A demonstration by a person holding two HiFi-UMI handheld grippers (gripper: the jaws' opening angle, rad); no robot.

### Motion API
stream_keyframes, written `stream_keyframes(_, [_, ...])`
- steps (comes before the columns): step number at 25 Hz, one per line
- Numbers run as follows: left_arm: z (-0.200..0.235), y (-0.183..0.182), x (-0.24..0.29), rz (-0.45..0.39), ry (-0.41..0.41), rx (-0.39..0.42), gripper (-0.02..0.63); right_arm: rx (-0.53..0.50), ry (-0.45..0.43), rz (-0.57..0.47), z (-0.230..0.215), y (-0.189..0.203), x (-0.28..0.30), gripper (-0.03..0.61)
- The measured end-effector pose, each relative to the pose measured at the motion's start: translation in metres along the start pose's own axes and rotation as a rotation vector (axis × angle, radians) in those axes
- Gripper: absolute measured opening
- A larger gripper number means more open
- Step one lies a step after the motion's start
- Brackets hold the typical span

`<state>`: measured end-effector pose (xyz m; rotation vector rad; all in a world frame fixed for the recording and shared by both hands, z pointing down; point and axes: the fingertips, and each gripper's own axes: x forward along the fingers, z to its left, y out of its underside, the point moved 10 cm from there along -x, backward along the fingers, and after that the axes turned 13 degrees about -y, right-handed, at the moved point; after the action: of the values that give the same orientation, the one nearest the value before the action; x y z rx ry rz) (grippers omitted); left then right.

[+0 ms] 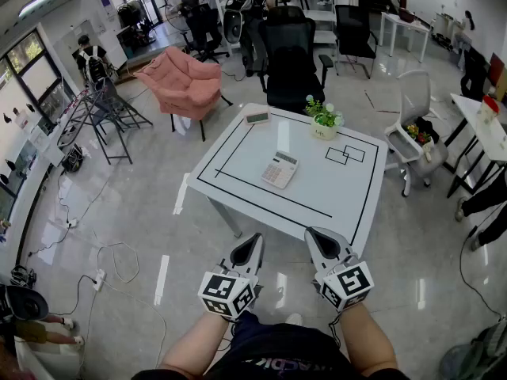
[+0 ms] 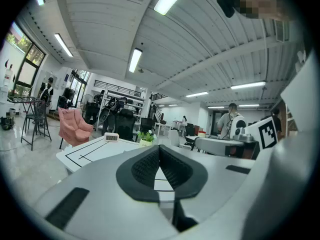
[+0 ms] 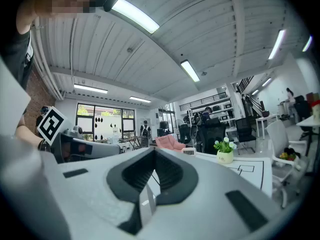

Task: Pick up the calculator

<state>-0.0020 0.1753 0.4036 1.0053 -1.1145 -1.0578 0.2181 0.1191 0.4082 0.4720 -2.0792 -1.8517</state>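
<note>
A white calculator (image 1: 280, 169) lies near the middle of the white table (image 1: 238, 145), inside its black tape outline. My left gripper (image 1: 255, 239) and right gripper (image 1: 310, 234) hang side by side over the floor in front of the table's near edge, well short of the calculator. Both are shut with nothing between the jaws. The left gripper (image 2: 159, 149) faces the table roughly level in the left gripper view. My right gripper (image 3: 154, 151) looks level across the tabletop too. The calculator is hidden behind the jaws in both gripper views.
On the table also stand a small potted plant (image 1: 325, 120) and a small digital clock (image 1: 257, 118) at the far side. A black office chair (image 1: 290, 62) and a pink armchair (image 1: 184, 81) stand beyond the table, a white chair (image 1: 413, 133) to its right. Cables (image 1: 103, 267) lie on the floor at left.
</note>
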Motion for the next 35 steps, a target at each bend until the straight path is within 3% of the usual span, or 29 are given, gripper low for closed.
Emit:
stream_keyframes(12, [0.005, 0.002, 0.006, 0.0, -0.021, 0.007, 0.012, 0.055, -0.026, -0.026, -0.016, 0.007, 0.005, 0.002])
stream_keyframes(13, [0.007, 0.003, 0.01, 0.001, -0.011, 0.012, 0.077, 0.069, -0.028, -0.039, -0.02, 0.008, 0.007, 0.022])
stream_keyframes(15, [0.011, 0.004, 0.02, 0.005, 0.01, 0.029, 0.309, 0.092, -0.022, -0.066, -0.028, 0.011, 0.013, 0.195])
stream_keyframes(16, [0.014, 0.004, 0.025, 0.01, 0.018, 0.044, 0.341, 0.099, -0.013, -0.074, -0.032, 0.013, 0.017, 0.268])
stream_keyframes(17, [0.017, 0.004, 0.031, 0.017, 0.028, 0.057, 0.362, 0.107, -0.002, -0.078, -0.036, 0.014, 0.021, 0.276])
stream_keyframes(35, [0.129, -0.016, 0.148, 0.089, 0.263, 0.037, 0.39, 0.103, 0.237, -0.035, -0.08, 0.006, 0.13, 0.276])
